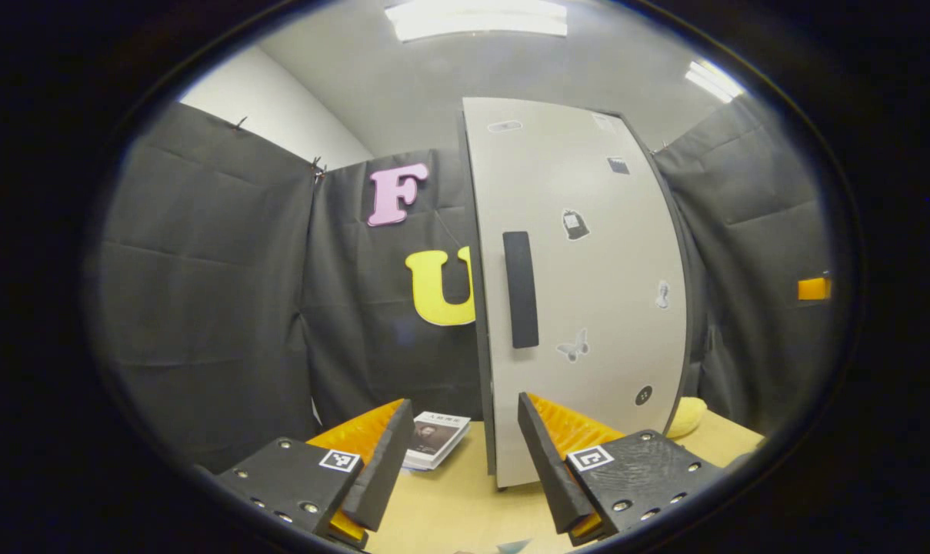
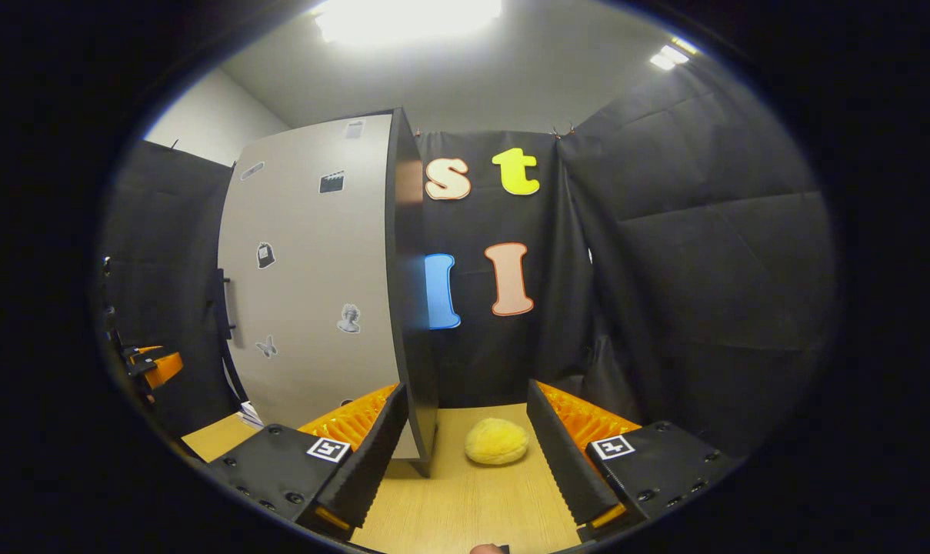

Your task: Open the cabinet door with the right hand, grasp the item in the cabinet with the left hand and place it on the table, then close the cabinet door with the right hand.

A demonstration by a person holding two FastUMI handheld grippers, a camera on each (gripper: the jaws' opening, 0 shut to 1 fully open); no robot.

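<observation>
- On the wooden table (image 2: 472, 500) a tall white cabinet (image 1: 580, 292) is seen upright, its door (image 1: 588, 231) apparently shut, with a dark vertical handle (image 1: 520, 289) near the door's left edge in the left gripper view.
- The item to be fetched cannot be seen; it is presumably behind the door.
- The right gripper (image 2: 465, 454) is held with its fingers wide apart and nothing between them; it faces the cabinet's right side edge, with a yellow sponge-like lump (image 2: 496, 442) lying on the table ahead.
- The left gripper (image 1: 465, 454) is likewise spread wide and empty, pointed at the door front below the handle.
- The opening step is judged not yet begun. The right gripper would best be brought round to the handle, closed squarely across it, and drawn along the door's arc rather than straight back, so that the cabinet is not dragged.
- The left gripper is best kept clear of the door's swing, as is the book (image 1: 436, 437) lying beside the cabinet.
</observation>
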